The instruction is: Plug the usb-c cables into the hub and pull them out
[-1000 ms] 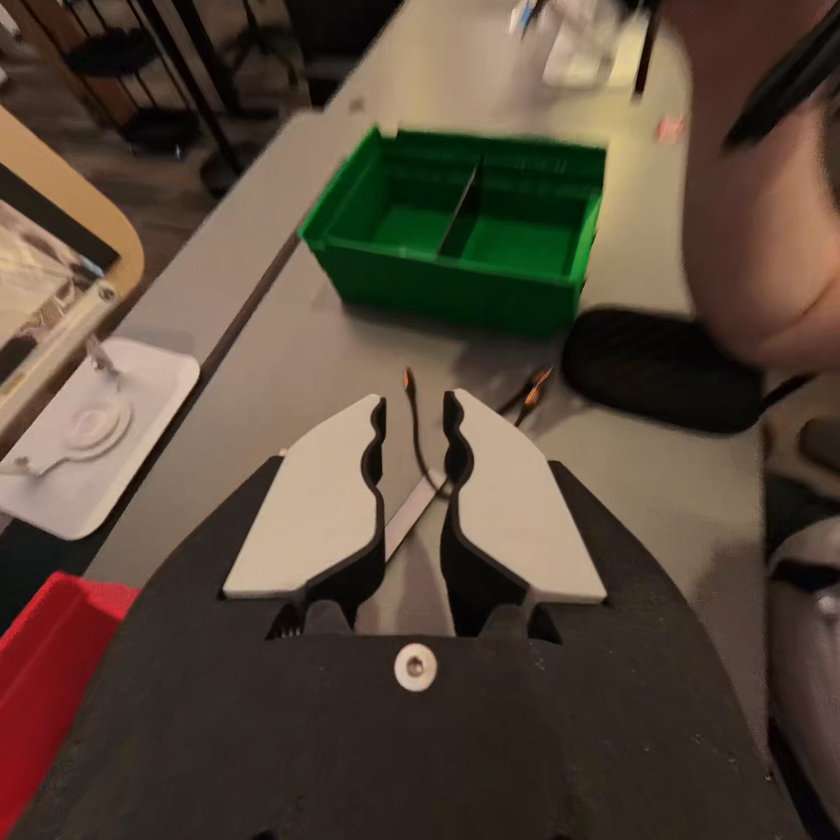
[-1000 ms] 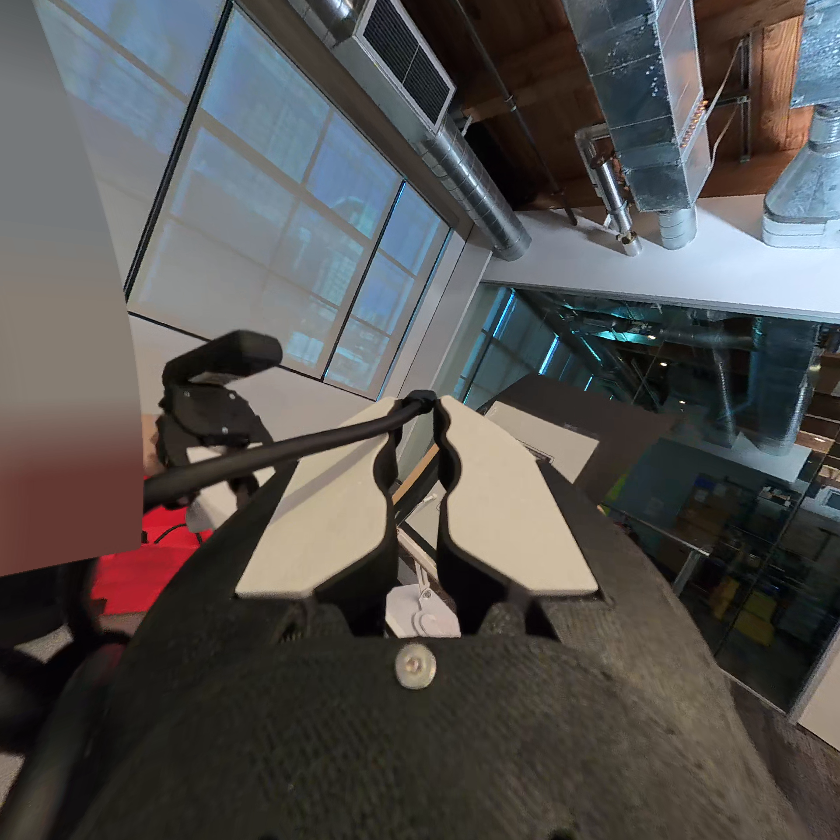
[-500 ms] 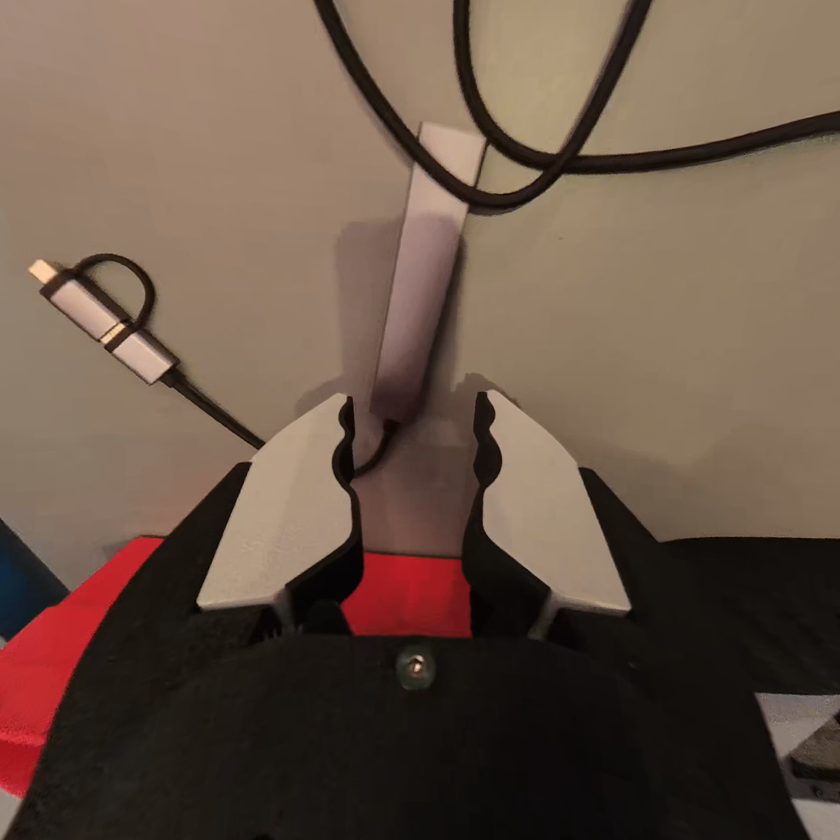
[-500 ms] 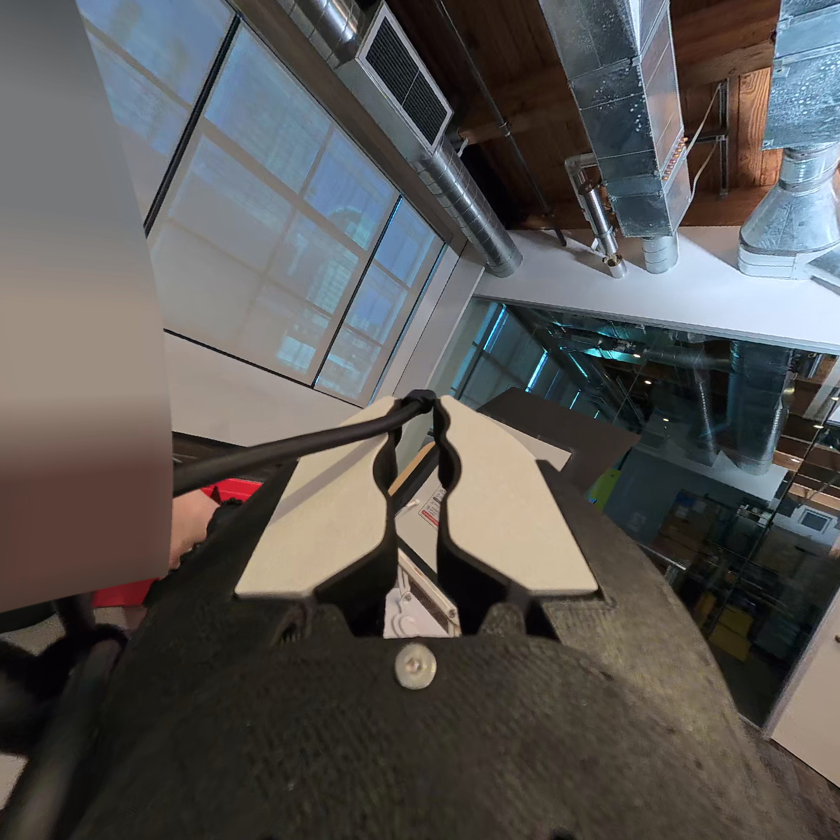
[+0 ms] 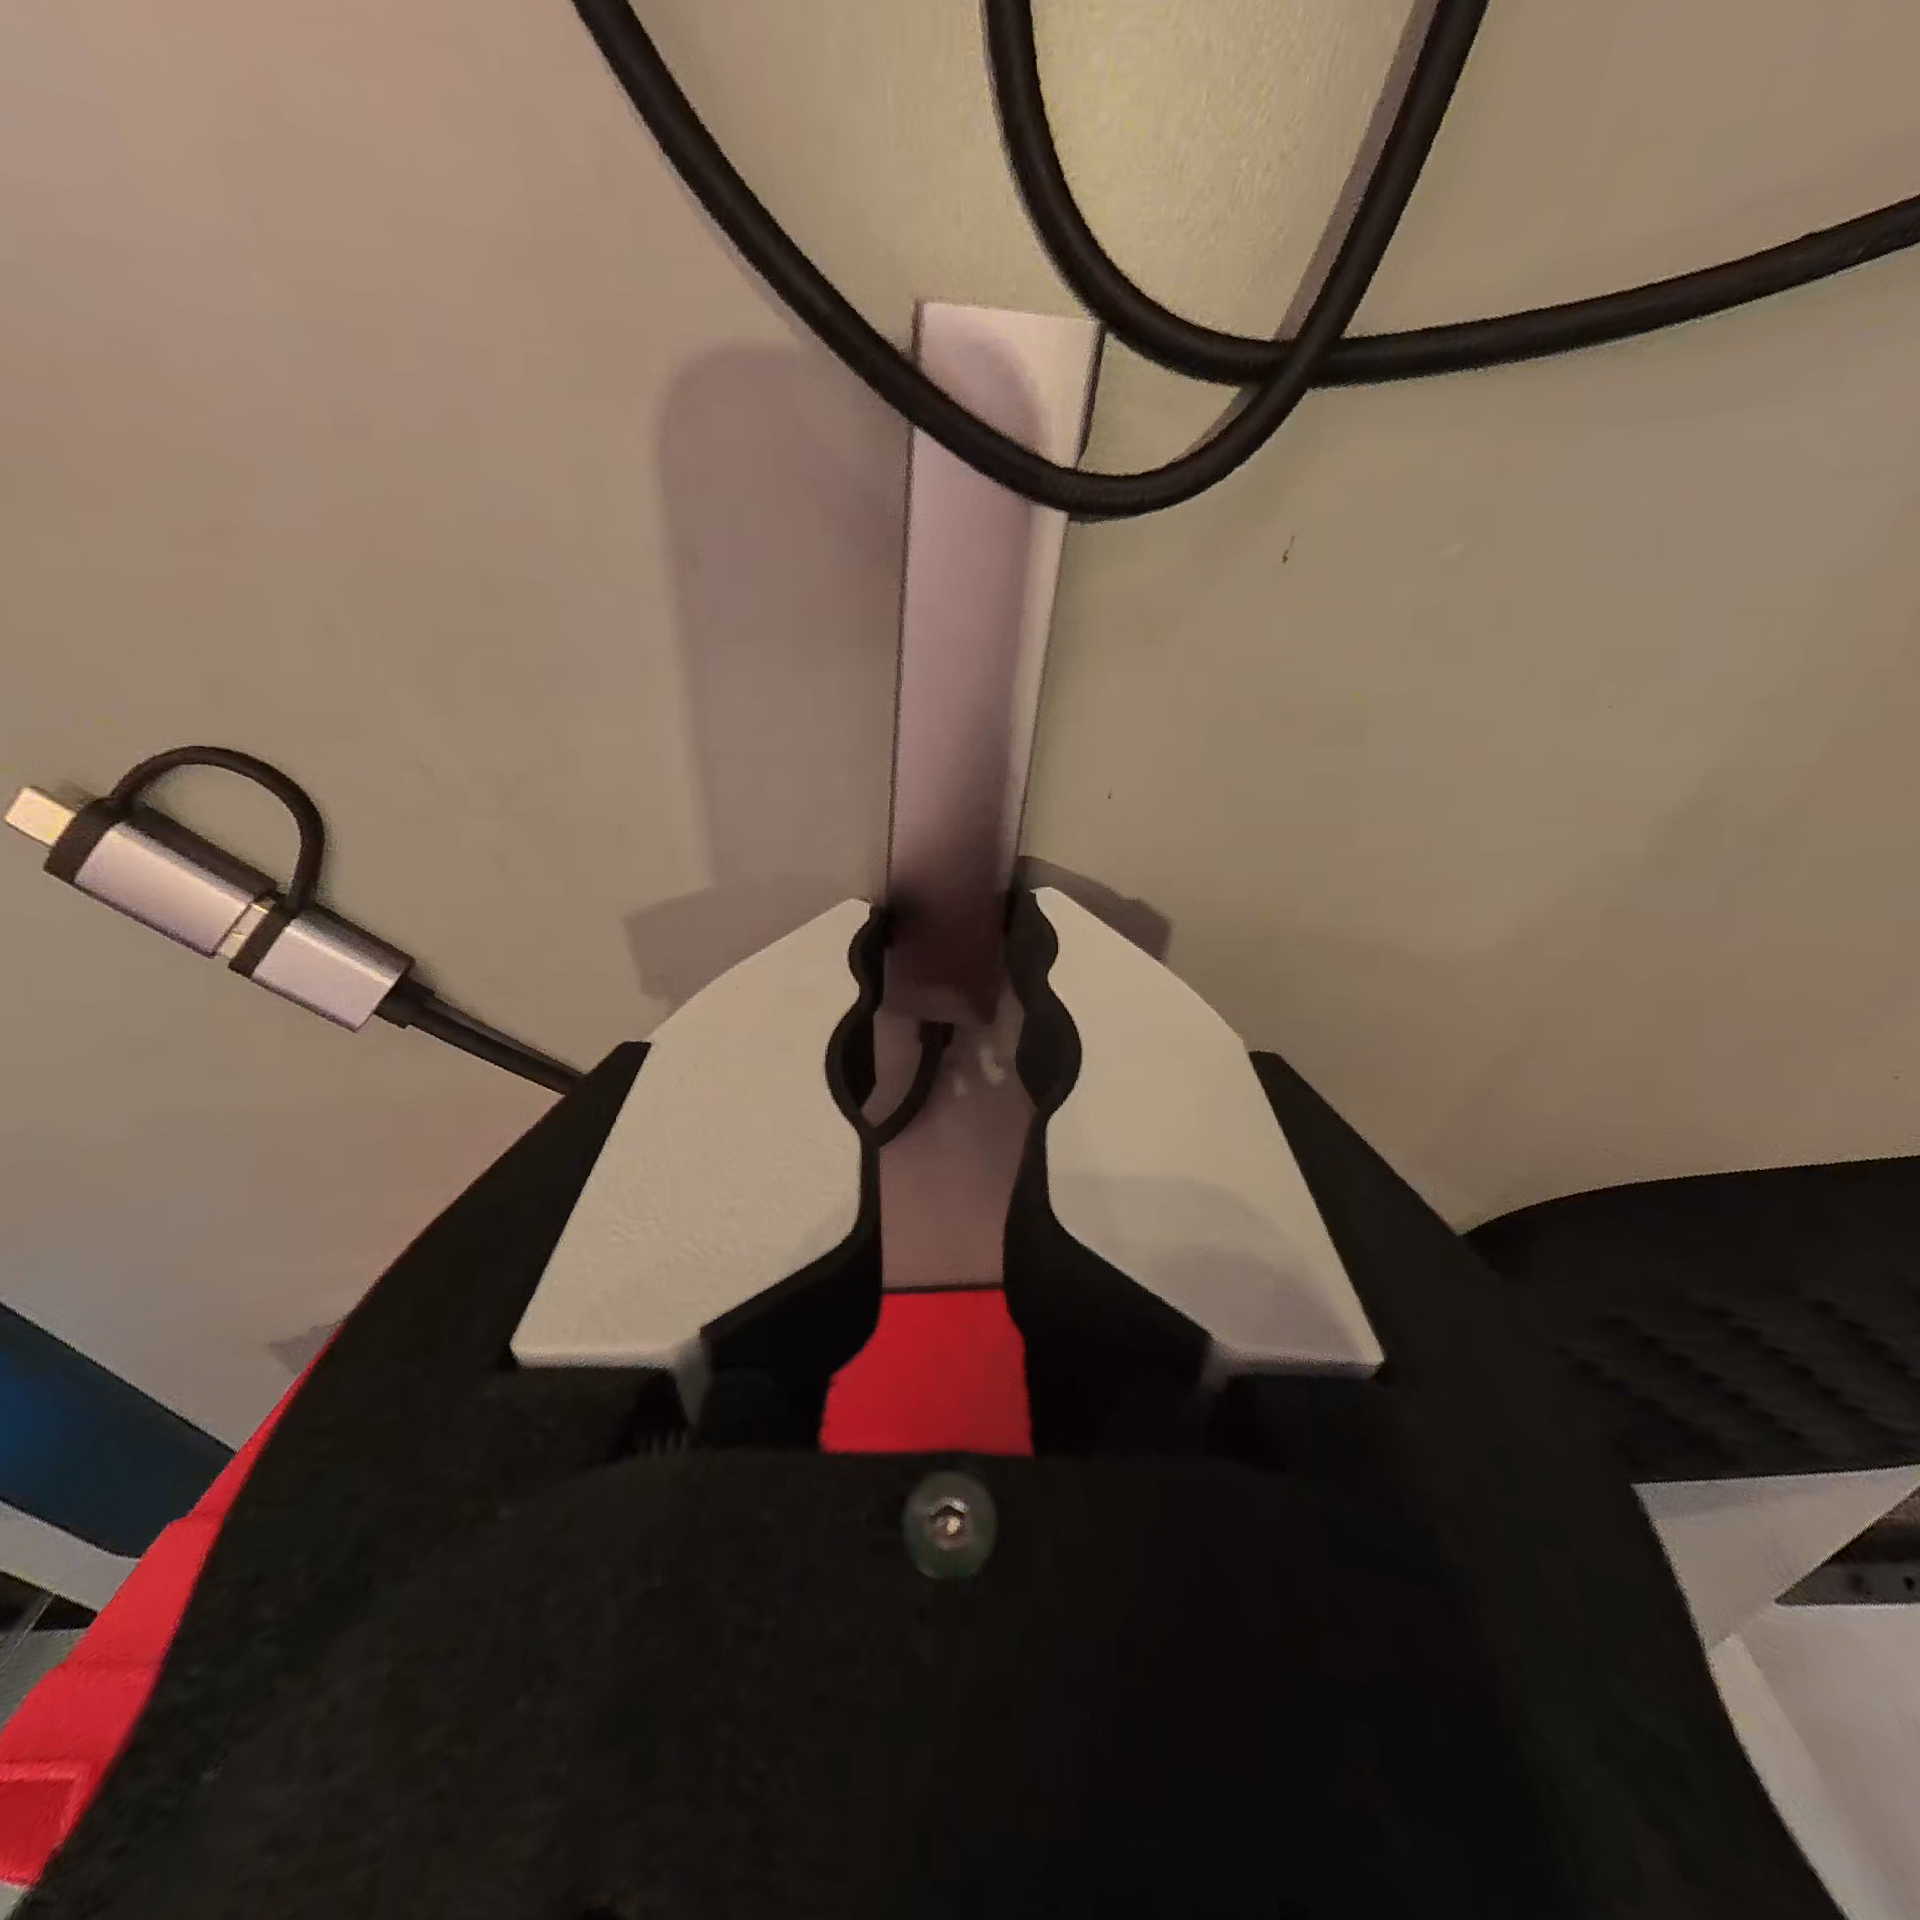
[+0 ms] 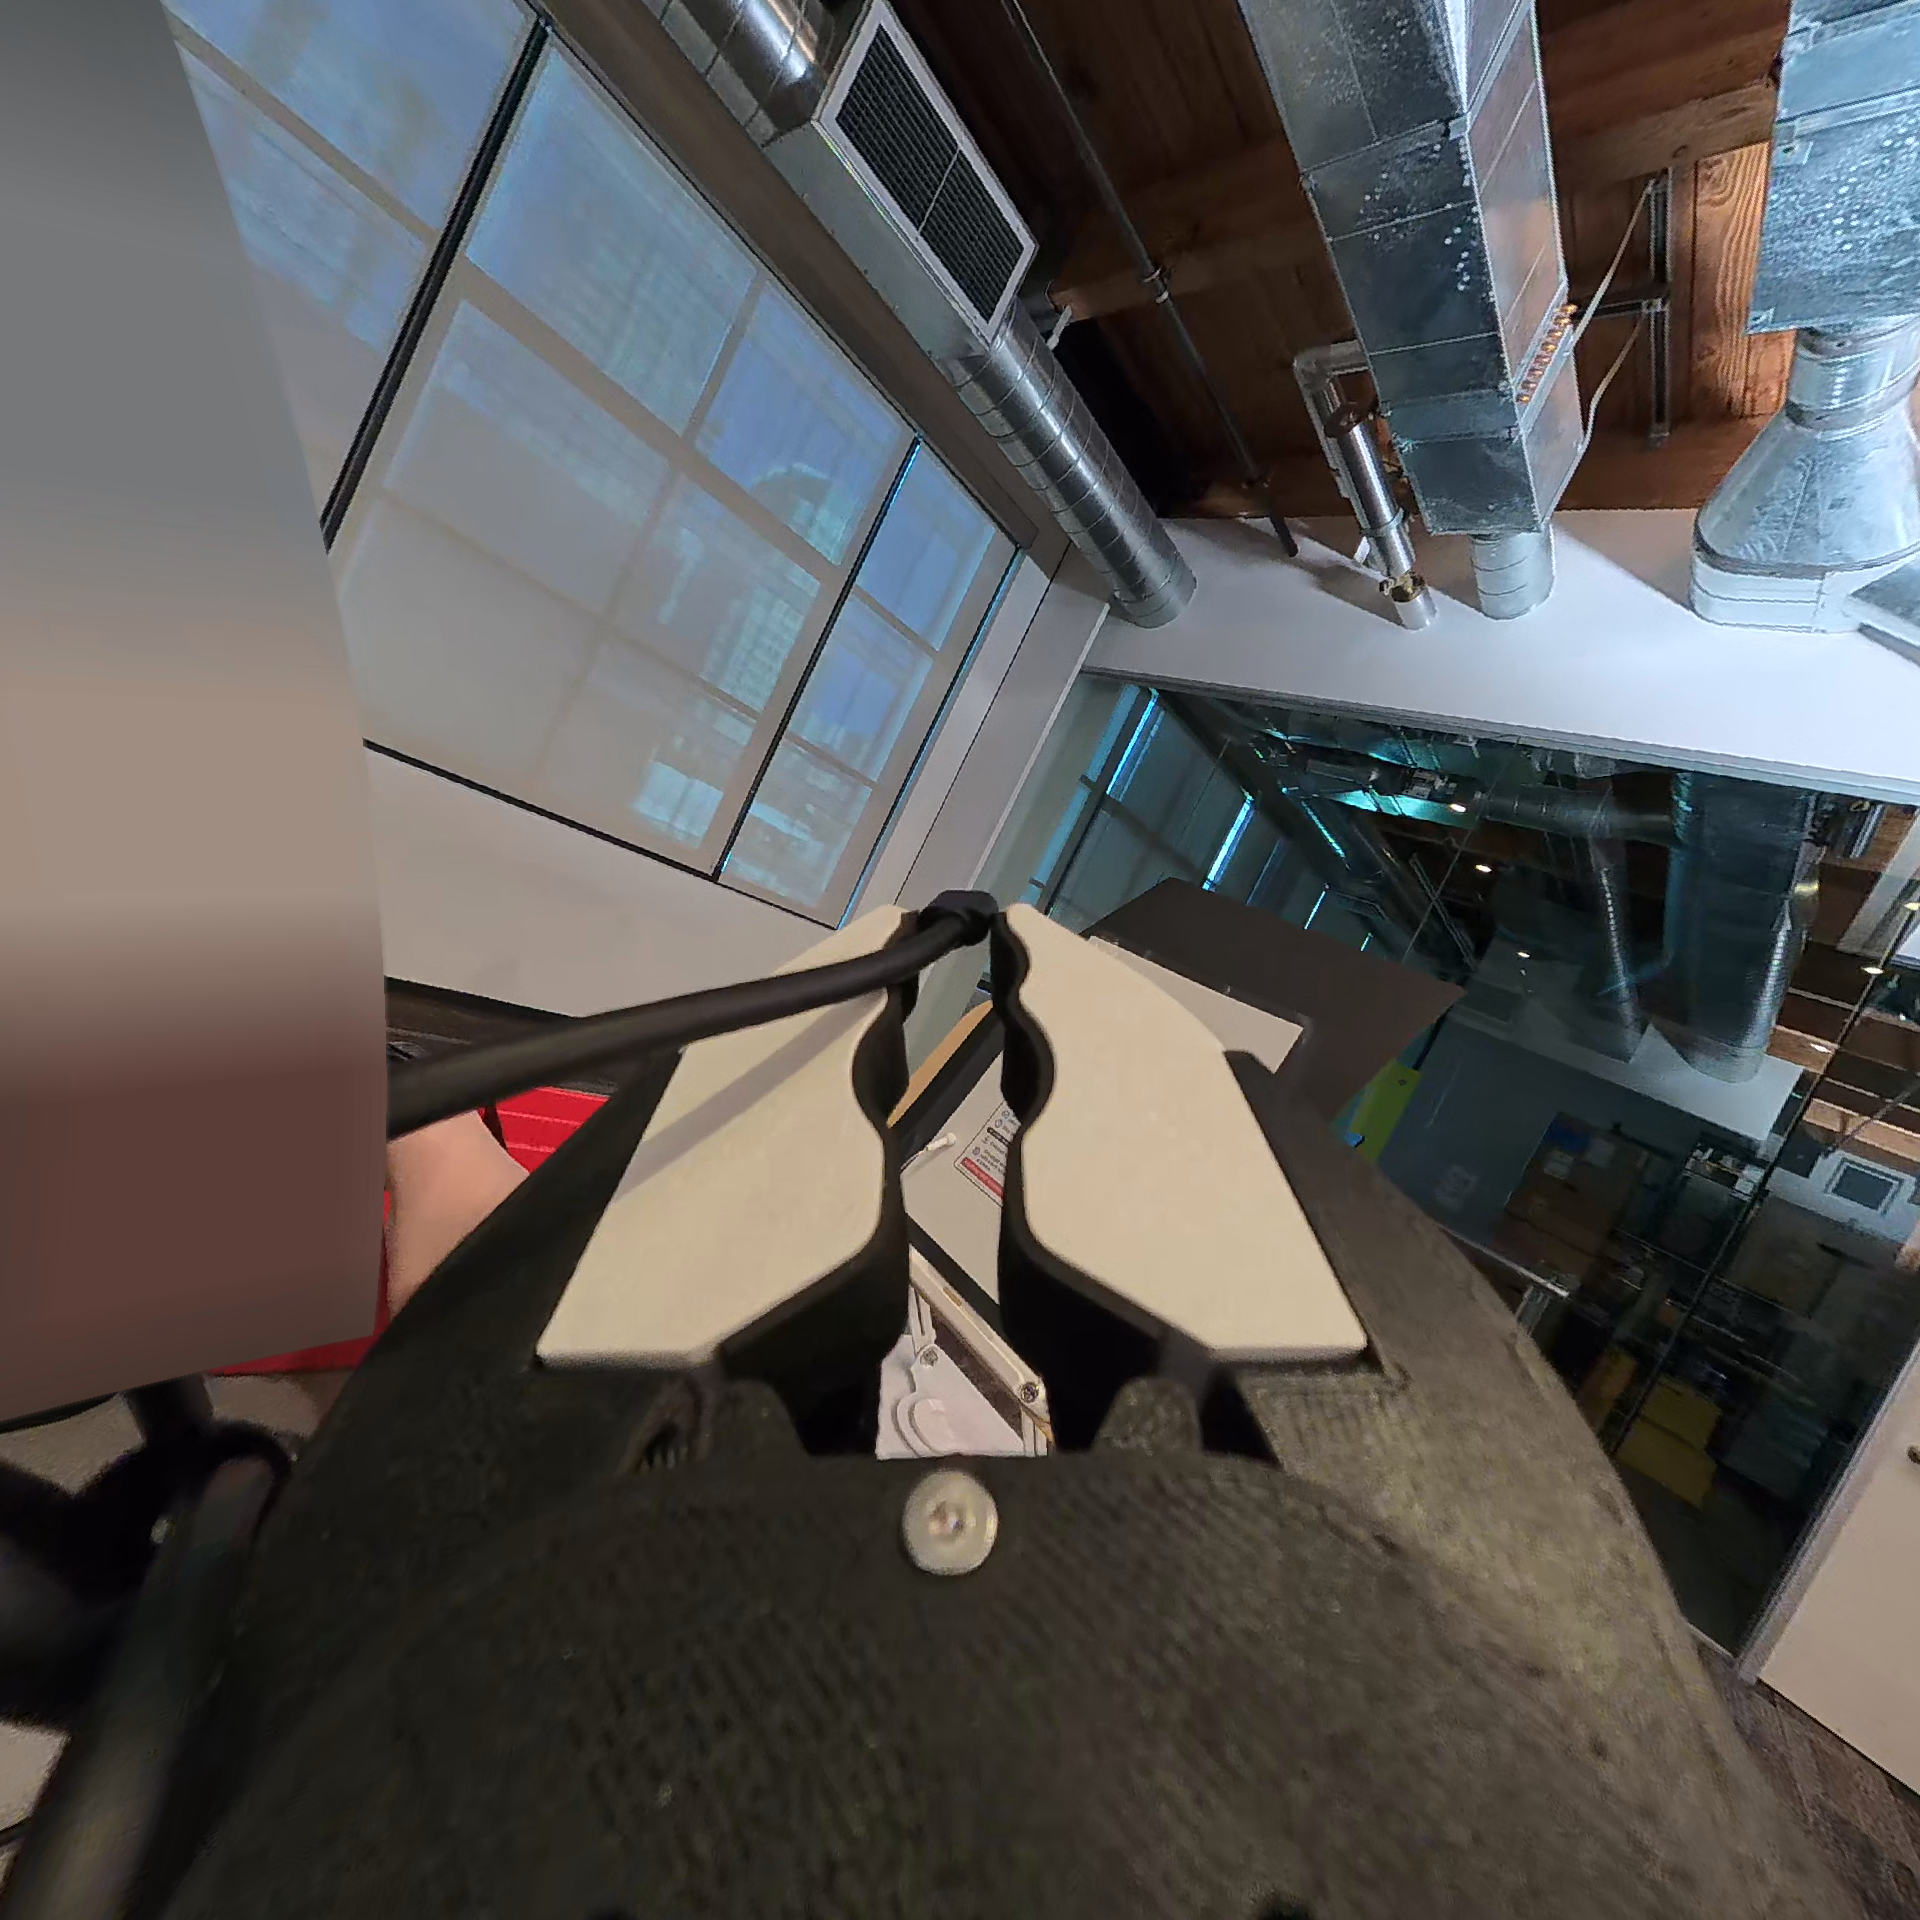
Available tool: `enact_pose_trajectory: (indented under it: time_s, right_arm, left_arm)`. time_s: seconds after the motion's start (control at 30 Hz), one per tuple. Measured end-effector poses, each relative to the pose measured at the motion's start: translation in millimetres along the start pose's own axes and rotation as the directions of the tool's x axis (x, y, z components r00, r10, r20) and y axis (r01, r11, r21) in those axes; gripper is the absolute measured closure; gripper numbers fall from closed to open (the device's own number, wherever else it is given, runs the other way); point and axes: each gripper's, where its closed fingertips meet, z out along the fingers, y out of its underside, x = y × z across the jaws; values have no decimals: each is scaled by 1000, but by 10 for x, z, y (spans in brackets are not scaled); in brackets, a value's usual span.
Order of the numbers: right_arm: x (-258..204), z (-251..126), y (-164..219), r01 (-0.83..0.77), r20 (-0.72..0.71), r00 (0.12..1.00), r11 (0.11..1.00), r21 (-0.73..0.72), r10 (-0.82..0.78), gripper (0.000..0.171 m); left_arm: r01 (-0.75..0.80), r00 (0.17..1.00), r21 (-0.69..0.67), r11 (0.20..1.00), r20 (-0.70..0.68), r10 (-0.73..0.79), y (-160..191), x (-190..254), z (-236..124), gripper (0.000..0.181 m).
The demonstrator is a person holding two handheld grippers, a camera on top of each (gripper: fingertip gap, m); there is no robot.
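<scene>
In the left wrist view a long silver hub lies on the grey table, and my left gripper is shut on its near end. The hub's thin black lead curls between the fingers. A black braided cable loops over the hub's far end. The hub's own silver plug with an adapter lies at the left. In the right wrist view my right gripper is shut on a black cable at its fingertips, raised and pointing up at the ceiling; the cable's plug is hidden.
A red bin sits under my left gripper at the table's near edge. A black mesh pad lies at the right, with a white object below it. The right wrist view shows windows, ceiling ducts and a person's hand. About 45 cm separates my left fingertips from my right.
My left gripper swung down from facing a green bin to the hub, then moved forward and closed on its near end. My right gripper stays shut on the cable, barely moved.
</scene>
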Motion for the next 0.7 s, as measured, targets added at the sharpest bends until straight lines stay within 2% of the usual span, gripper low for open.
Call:
enact_pose_trajectory:
  time_s: [0.2,0.33,0.43,0.57,0.7]
  right_arm:
    - [5,-4,18,7,-2,1000,1000,-10,-7,157]
    - [13,-18,26,16,-3,1000,1000,-17,-16,157]
    - [43,-38,29,11,-9,1000,1000,-14,-12,157]
    - [95,-45,72,2,-24,1000,1000,-21,-2,157]
    - [141,-12,202,-20,-35,999,998,-63,18,157]
  left_arm:
    - [40,999,-16,999,-1,-40,8,-1,3,159]
    - [121,990,-15,993,73,-119,27,-39,-30,159]
    - [233,960,122,965,129,-248,-11,-126,-261,159]
    - [436,881,358,826,16,-473,-56,-176,-712,159]
    - [494,822,370,787,97,-562,229,-321,-998,159]
